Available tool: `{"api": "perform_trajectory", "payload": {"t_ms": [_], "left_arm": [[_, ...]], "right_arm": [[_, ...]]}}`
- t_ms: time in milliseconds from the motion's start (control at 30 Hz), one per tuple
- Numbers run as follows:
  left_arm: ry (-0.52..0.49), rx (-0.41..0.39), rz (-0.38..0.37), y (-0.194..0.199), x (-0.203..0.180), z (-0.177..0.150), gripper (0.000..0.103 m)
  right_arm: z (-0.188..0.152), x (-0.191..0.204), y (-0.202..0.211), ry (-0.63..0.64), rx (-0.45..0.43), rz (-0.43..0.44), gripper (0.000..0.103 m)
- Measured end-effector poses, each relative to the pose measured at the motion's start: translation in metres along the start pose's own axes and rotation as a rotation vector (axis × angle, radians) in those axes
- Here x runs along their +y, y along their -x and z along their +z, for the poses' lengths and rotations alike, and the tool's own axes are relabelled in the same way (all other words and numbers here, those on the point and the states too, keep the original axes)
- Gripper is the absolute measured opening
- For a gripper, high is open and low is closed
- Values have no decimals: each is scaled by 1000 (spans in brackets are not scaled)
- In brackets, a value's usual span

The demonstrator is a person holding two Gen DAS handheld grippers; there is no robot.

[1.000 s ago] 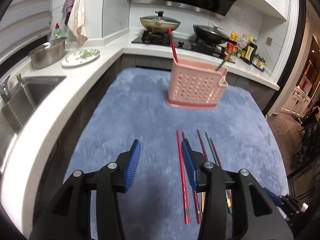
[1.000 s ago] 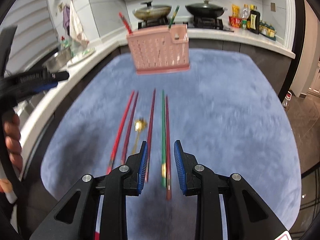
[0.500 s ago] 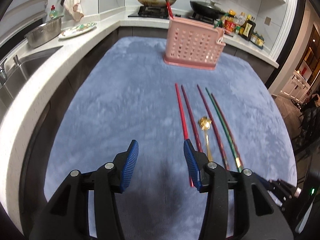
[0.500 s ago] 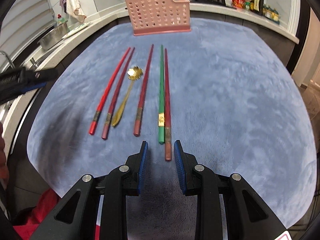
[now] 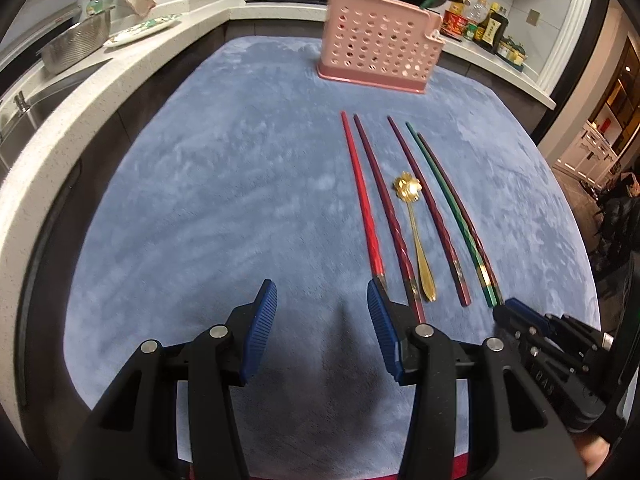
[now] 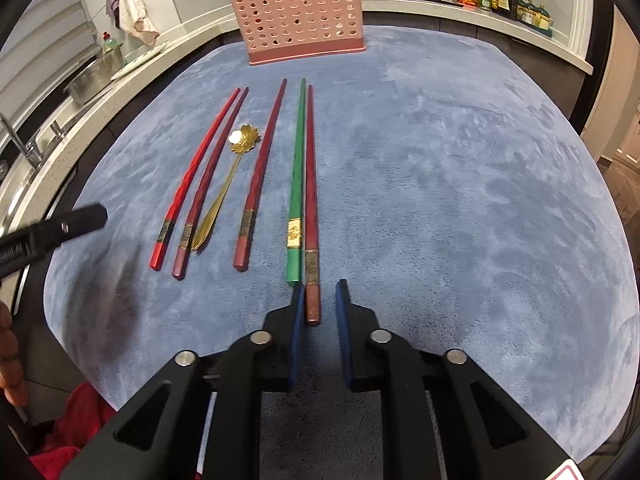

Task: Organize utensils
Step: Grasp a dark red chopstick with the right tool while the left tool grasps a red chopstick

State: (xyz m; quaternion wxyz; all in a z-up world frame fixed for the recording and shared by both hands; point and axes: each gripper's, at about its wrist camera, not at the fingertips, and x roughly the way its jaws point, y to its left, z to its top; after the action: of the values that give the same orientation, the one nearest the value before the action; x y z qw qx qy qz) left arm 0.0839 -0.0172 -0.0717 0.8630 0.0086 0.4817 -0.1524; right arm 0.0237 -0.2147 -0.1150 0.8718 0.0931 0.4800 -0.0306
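While the left gripper (image 5: 322,300) hangs spread over the blue worktop (image 5: 224,200), the right gripper (image 6: 319,300), its jaws just narrowed, brackets the dark-red chopstick (image 6: 311,208) without visibly pinching it.

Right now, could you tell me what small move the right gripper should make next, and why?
I would probably finish closing the right gripper on the dark red chopstick before lifting. Its jaws have just been closing and the chopstick's near end lies between them, but a sliver of blue cloth shows beside one pad, so the grip looks unfinished.
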Motion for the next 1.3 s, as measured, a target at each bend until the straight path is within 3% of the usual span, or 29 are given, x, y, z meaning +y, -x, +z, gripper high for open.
{"api": "perform_trajectory", "payload": {"t_ms": [333, 567, 733, 833, 900, 1300], "left_arm": [[-22, 56, -55, -24, -18, -7, 50], [-33, 78, -45, -40, -21, -10, 49], [-33, 72, -37, -43, -21, -9, 39], [-36, 67, -45, -43, -20, -8, 24], [-37, 70, -65, -42, -20, -8, 7], [-4, 37, -52, -24, -9, 1, 7]], "right_arm": [[2, -11, 2, -53, 17, 17, 7], [4, -12, 2, -65, 27, 14, 8], [4, -13, 2, -67, 33, 17, 8], [4, -13, 2, -68, 35, 19, 8], [3, -12, 3, -67, 36, 22, 8], [14, -13, 31, -62, -18, 29, 8]]}}
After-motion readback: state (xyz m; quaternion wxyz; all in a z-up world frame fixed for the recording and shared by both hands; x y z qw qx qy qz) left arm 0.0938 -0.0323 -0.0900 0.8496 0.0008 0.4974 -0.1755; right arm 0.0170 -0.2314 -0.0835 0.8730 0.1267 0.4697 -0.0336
